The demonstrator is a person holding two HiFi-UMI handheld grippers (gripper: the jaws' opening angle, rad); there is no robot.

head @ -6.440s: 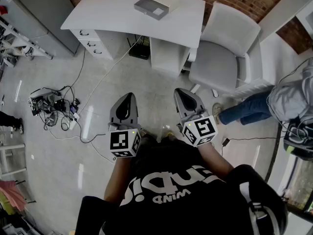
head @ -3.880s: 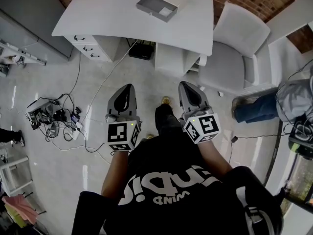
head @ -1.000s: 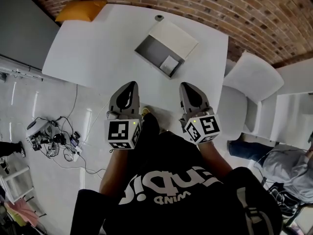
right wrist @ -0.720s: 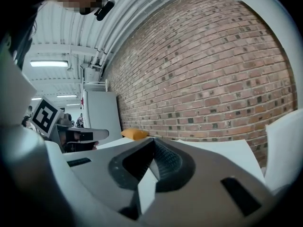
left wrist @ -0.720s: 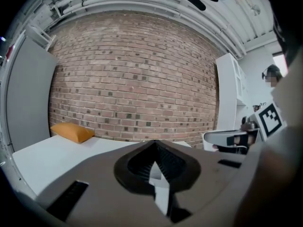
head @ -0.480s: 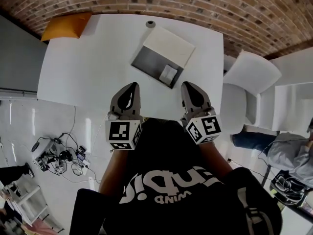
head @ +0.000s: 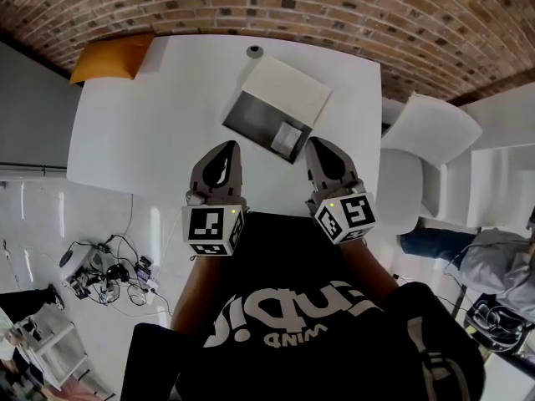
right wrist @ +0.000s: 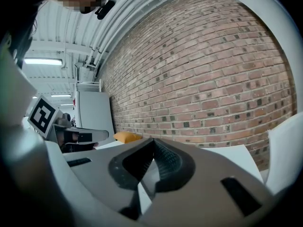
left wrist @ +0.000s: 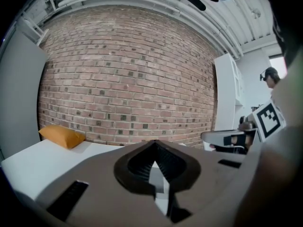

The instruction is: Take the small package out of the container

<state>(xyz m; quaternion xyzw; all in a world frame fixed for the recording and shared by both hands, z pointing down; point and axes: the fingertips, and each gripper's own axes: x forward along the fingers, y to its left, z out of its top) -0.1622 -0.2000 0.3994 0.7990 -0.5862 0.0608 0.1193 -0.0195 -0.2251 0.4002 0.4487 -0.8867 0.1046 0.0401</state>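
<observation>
A grey open container (head: 261, 124) lies on the white table (head: 150, 115), its white lid (head: 287, 88) folded back towards the wall. A small pale package (head: 287, 138) rests in the container's right end. My left gripper (head: 226, 146) hovers over the table's near edge, left of and nearer than the container, jaws shut and empty. My right gripper (head: 317, 144) hangs just right of the package, also shut with nothing in it. In the left gripper view the left gripper (left wrist: 155, 144) has its tips touching; the right gripper (right wrist: 152, 141) shows the same in its own view.
An orange cushion (head: 112, 57) sits at the table's far left corner against the brick wall (head: 334, 7). A small round object (head: 254, 51) stands beyond the lid. A white chair (head: 422, 132) is to the right; cables (head: 109, 270) lie on the floor at left.
The table and container have come closer in the head view. Both grippers now reach over the table's near edge, with their tips close to the container. Their jaws stay shut.
</observation>
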